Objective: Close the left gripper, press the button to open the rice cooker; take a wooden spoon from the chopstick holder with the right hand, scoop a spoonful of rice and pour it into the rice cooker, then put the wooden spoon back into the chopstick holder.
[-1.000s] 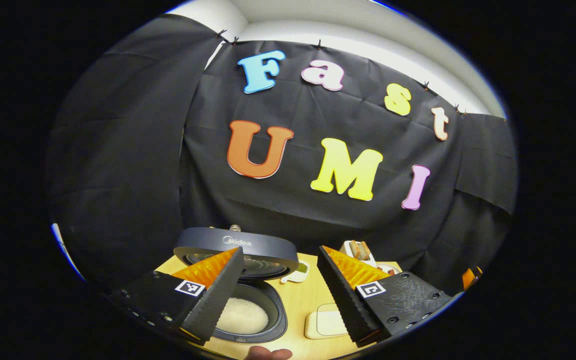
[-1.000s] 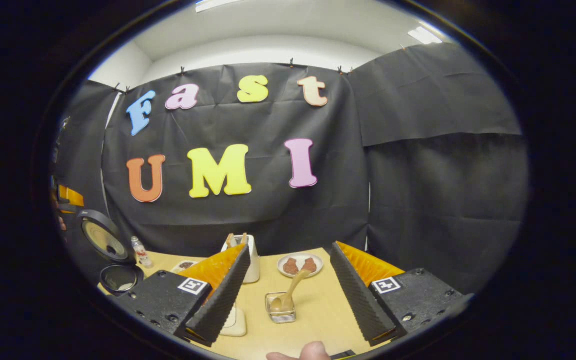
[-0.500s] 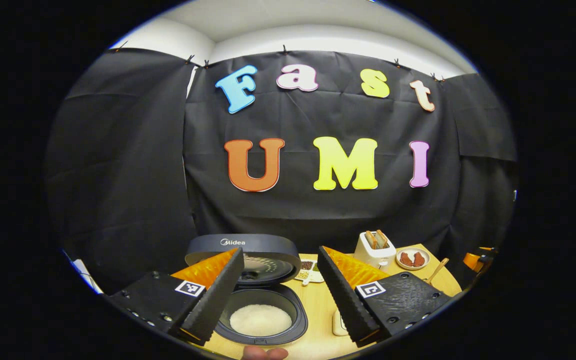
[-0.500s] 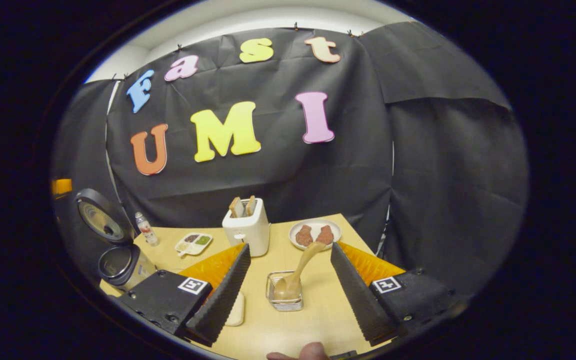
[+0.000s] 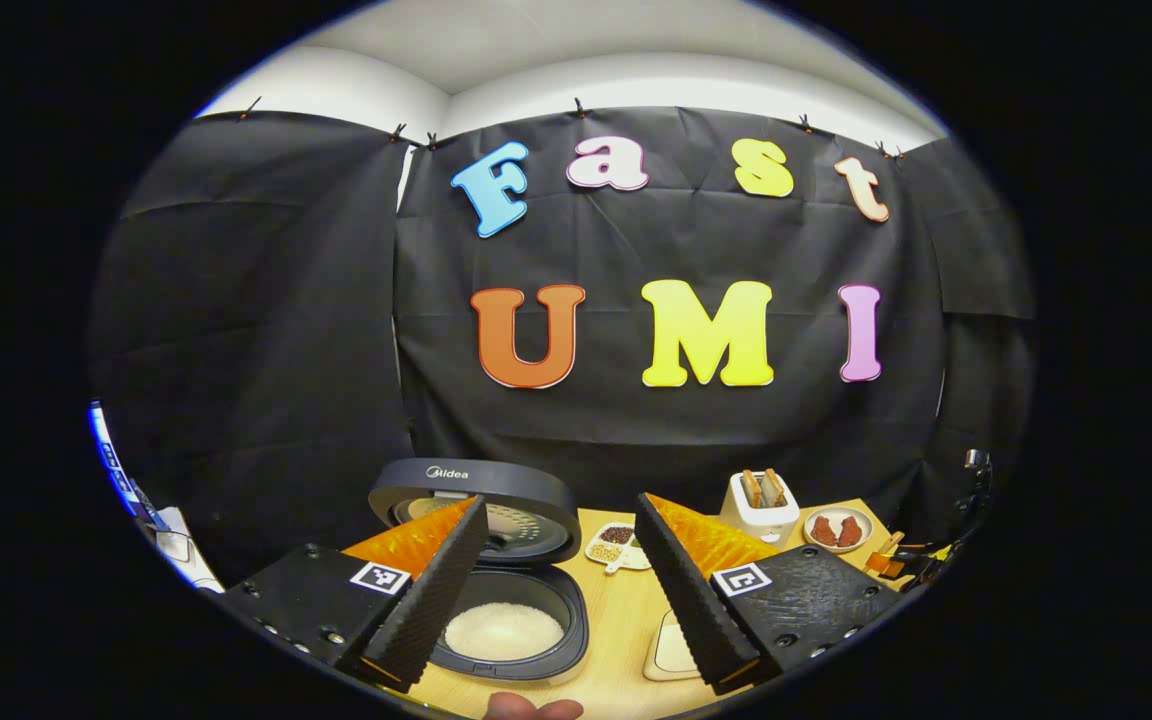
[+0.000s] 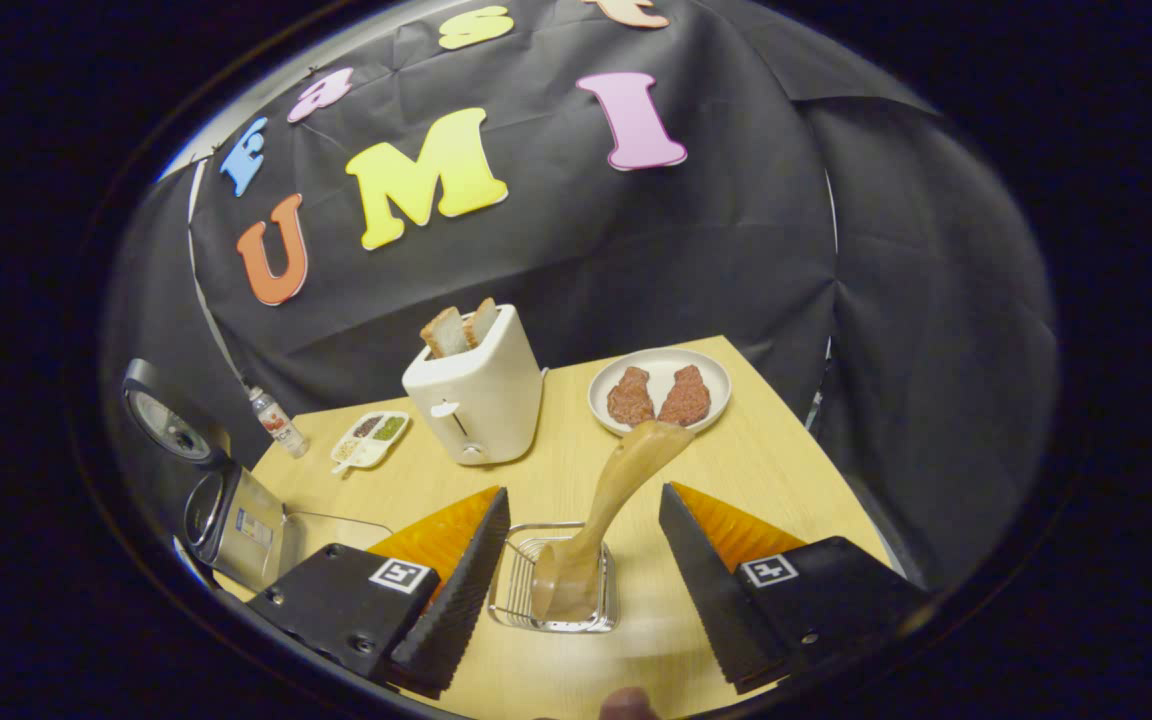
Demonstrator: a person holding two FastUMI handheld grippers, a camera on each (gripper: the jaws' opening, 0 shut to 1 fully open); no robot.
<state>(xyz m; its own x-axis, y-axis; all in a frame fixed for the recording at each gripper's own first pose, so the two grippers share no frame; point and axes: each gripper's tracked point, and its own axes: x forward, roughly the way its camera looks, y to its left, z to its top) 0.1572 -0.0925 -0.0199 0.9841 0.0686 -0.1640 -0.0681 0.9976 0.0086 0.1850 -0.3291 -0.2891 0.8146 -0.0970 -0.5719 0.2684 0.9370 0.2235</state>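
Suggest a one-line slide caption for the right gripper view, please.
Open right tool hovers above the wooden spoon standing in the wire chopstick holder, beside toaster.

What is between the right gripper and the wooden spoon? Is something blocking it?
Nothing visible blocks it. In the right gripper view the right gripper is open, and the wooden spoon leans in the wire chopstick holder between its fingers, handle tilted toward the plate. The toaster stands farther off.

Staged kitchen booth: black-draped walls (image 5: 256, 330), wooden table (image 6: 736, 470) with toaster (image 6: 476, 395), rice cooker (image 5: 496, 560).
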